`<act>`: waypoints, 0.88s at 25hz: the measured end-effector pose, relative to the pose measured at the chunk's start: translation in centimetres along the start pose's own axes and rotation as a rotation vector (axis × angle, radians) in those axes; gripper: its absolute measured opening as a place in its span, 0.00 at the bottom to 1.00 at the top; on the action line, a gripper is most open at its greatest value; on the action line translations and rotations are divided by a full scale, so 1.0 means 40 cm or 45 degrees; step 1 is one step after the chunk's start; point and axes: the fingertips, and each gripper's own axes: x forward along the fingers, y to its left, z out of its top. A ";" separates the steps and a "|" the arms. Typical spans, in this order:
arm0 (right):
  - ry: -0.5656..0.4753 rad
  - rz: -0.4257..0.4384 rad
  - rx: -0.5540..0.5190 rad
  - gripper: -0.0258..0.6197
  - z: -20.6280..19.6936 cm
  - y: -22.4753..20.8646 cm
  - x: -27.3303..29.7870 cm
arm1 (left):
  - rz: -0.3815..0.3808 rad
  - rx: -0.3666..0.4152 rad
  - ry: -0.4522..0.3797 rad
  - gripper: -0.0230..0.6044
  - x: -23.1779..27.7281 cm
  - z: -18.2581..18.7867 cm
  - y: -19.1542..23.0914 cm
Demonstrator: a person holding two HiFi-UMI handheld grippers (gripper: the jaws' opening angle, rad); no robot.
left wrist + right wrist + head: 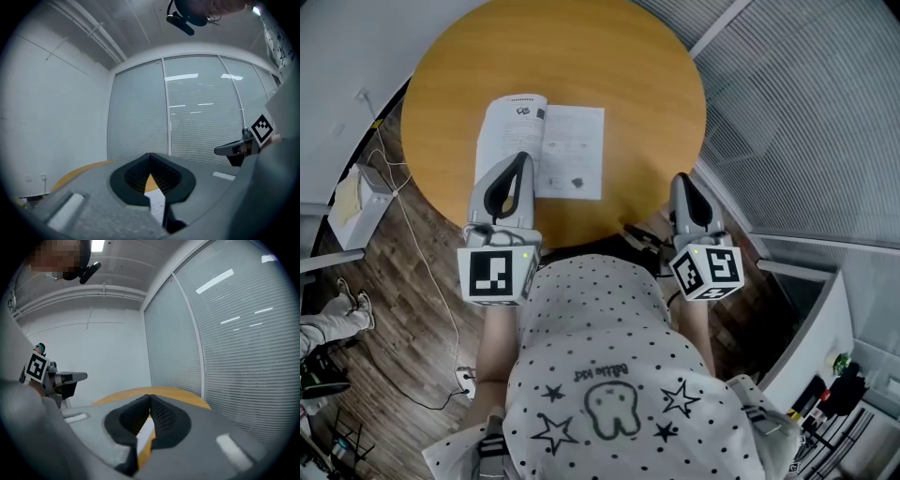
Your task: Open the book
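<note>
The book [567,150] lies open on the round wooden table [609,66], white pages up, its left page slightly bowed. My left gripper [522,159] hovers over the near edge of the left page, its jaws shut tip to tip with nothing visibly between them. In the left gripper view a strip of white page [157,201] shows below the closed tips [150,155]. My right gripper [682,180] is shut and empty at the table's near right edge, clear of the book. In the right gripper view its tips [150,397] meet over the tabletop [154,392].
The person's polka-dot shirt [600,356] fills the near foreground. A white box [354,202] and a cable [422,272] lie on the wood floor to the left. Glass walls with blinds [806,112] stand close on the right.
</note>
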 end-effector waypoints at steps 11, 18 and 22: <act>-0.034 0.024 0.023 0.04 0.013 0.013 -0.020 | -0.030 -0.018 0.010 0.05 -0.037 0.005 -0.060; -0.042 0.033 0.053 0.04 0.014 0.014 -0.019 | -0.026 -0.031 0.042 0.05 -0.041 -0.017 -0.061; -0.046 0.028 0.055 0.05 0.015 0.011 -0.016 | -0.014 -0.032 0.053 0.05 -0.038 -0.033 -0.054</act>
